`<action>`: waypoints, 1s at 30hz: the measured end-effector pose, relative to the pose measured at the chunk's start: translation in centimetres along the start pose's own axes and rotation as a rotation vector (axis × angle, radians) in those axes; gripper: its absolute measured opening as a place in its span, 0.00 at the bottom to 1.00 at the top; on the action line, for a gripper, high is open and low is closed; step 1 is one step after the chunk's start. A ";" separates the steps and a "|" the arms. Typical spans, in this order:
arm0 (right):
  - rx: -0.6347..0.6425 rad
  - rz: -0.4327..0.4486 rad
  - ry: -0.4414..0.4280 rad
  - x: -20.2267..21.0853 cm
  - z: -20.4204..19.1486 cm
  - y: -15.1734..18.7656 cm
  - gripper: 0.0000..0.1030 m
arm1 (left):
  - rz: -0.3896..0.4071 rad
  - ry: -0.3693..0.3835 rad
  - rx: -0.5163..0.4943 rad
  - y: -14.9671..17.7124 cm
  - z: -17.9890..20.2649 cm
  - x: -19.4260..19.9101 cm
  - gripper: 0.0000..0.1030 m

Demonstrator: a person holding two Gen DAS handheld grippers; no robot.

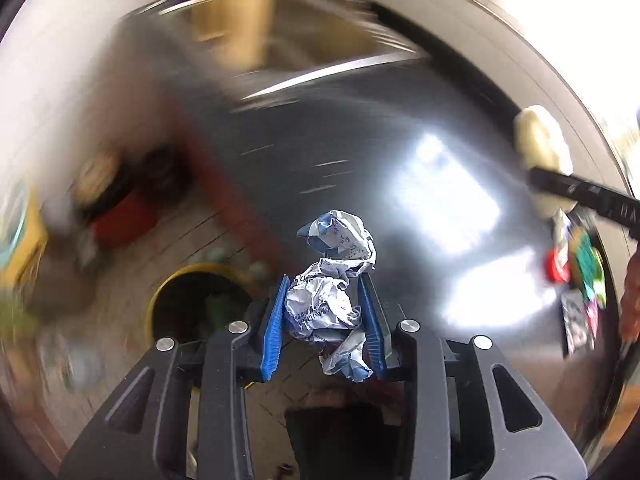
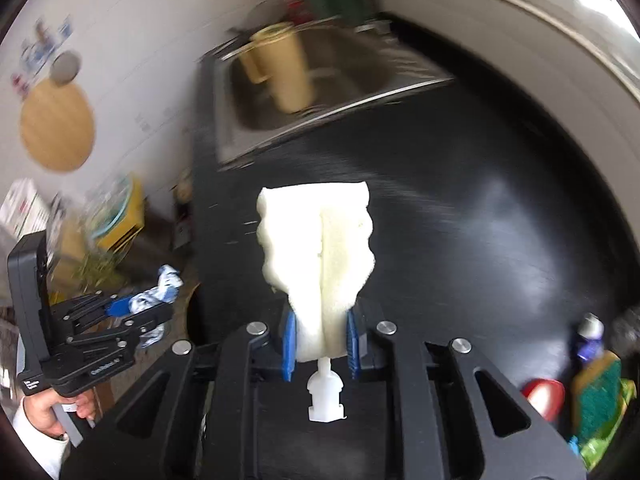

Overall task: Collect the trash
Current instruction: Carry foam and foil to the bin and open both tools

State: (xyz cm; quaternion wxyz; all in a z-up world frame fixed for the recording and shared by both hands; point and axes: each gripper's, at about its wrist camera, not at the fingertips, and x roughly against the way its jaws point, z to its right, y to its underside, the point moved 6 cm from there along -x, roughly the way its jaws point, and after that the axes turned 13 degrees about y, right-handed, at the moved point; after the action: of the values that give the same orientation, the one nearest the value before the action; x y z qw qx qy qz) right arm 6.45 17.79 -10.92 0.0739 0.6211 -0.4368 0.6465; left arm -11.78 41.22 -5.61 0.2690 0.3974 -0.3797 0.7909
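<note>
The big black tabletop (image 2: 460,216) fills the middle. A metal sink (image 2: 332,80) sits at its far end with a tan cup (image 2: 286,72) in it. On the floor at the near left is a round bin (image 1: 200,300) with a yellow rim. The right tool (image 2: 320,344) is clamped on a white foam piece (image 2: 316,240) above the tabletop. The left tool (image 1: 324,312) is clamped on a crumpled blue and white paper (image 1: 332,280), held just right of the bin.

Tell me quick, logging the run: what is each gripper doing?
Left gripper: closed on the crumpled paper wrapper.
Right gripper: closed on the white sponge head.
</note>
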 end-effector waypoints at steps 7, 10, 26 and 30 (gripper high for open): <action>0.393 -0.163 -0.139 -8.5 -21.6 1.9 0.20 | 0.030 -0.092 0.322 7.7 -13.2 1.0 0.33; 0.447 -0.258 -0.129 -14.9 -25.6 3.8 0.20 | 0.003 -0.071 0.468 11.4 -17.9 -3.4 0.33; 0.390 -0.496 0.002 -35.6 -27.0 9.7 0.20 | -0.079 -0.011 0.610 16.9 -25.4 -18.4 0.33; 0.385 -0.506 -0.001 -36.1 -27.4 9.7 0.28 | -0.067 -0.018 0.606 16.9 -25.4 -18.8 0.39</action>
State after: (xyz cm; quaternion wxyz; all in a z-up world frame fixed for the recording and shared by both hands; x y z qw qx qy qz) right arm -12.13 46.02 -42.64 0.1133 0.7129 -0.1381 0.6781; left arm -24.71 50.00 -37.82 0.1606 0.4787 -0.1155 0.8554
